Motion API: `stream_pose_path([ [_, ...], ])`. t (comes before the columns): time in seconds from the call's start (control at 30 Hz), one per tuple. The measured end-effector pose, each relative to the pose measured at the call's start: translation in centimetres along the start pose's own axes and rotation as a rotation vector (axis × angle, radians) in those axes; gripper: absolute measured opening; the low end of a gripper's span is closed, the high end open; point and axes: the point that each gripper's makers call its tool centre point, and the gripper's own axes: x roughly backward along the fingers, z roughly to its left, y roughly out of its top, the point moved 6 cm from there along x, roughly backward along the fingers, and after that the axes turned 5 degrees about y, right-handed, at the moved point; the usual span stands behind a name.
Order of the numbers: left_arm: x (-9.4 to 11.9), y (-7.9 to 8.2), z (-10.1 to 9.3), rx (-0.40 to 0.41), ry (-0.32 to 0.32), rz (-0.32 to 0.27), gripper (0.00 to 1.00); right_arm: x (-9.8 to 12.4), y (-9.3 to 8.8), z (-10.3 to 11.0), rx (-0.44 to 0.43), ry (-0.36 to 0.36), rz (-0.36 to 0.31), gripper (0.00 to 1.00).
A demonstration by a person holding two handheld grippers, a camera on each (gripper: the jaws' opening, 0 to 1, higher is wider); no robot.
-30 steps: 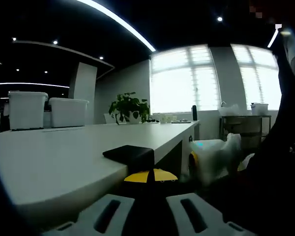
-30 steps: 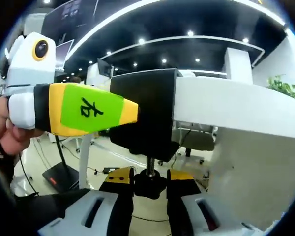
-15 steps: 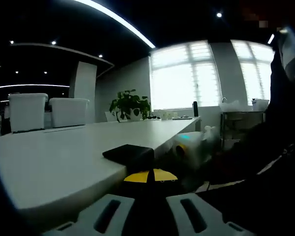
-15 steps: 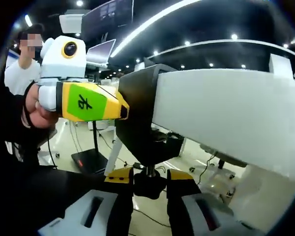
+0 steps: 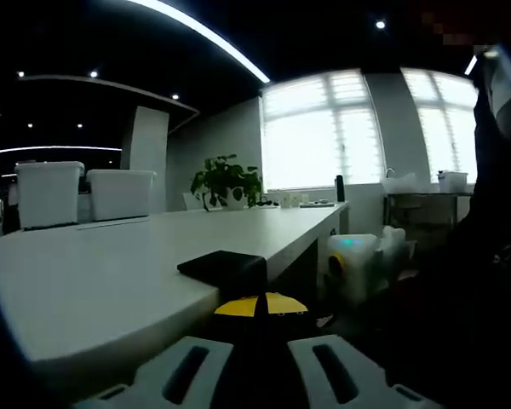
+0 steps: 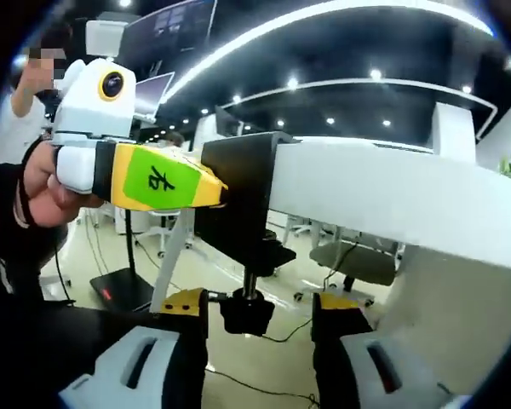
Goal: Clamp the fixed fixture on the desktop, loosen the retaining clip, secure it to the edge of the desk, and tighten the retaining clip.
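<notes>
The black clamp fixture (image 6: 243, 200) sits over the edge of the white desk (image 6: 392, 192); its top plate (image 5: 223, 266) lies flat on the desktop (image 5: 111, 273). My left gripper (image 5: 260, 304) is shut on the fixture from the side, and it appears as a green-and-yellow body (image 6: 213, 189) held by a hand. Under the desk edge hangs the fixture's screw with its black knob (image 6: 245, 313). My right gripper (image 6: 260, 305) stands open, with a yellow-tipped jaw on each side of the knob and a gap to it. The right gripper (image 5: 356, 257) also appears, blurred, beyond the desk edge.
Two white bins (image 5: 47, 189) and a potted plant (image 5: 224, 183) stand at the far end of the desk. Under the desk are an office chair (image 6: 345, 257) and a stand's black base (image 6: 111, 294). A person stands at the upper left (image 6: 25, 102).
My right gripper's jaws have opened away from the screw knob, which they were shut on before. The left gripper stays shut on the fixture; the right view has shifted.
</notes>
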Motion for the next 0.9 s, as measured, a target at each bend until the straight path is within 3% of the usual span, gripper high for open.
stream_pose_path([
  [0.13,0.1,0.0,0.1,0.006,-0.002,-0.006,0.02,-0.4,0.1,1.2,-0.081,-0.149,0.004,0.55],
  [0.23,0.1,-0.2,0.4,0.010,-0.009,-0.014,0.02,-0.5,0.2,1.3,-0.143,-0.302,0.014,0.52],
  [0.43,0.2,-0.2,0.6,0.018,-0.016,-0.027,0.02,-1.6,0.2,1.9,-0.144,-0.346,0.055,0.27],
  [0.5,0.3,-0.2,0.7,0.020,-0.017,-0.031,0.02,-1.2,0.5,1.6,-0.152,-0.337,0.059,0.24],
  [0.6,0.2,-0.2,0.6,0.023,-0.020,-0.032,0.02,-1.1,0.4,1.3,-0.095,-0.309,0.052,0.24],
  [0.67,0.2,-0.2,0.6,0.026,-0.022,-0.033,0.02,-1.1,0.3,1.0,-0.082,-0.257,0.040,0.23],
  [0.9,0.0,0.0,0.3,0.017,-0.022,-0.022,0.02,-0.6,0.3,0.0,0.022,0.027,0.041,0.23],
])
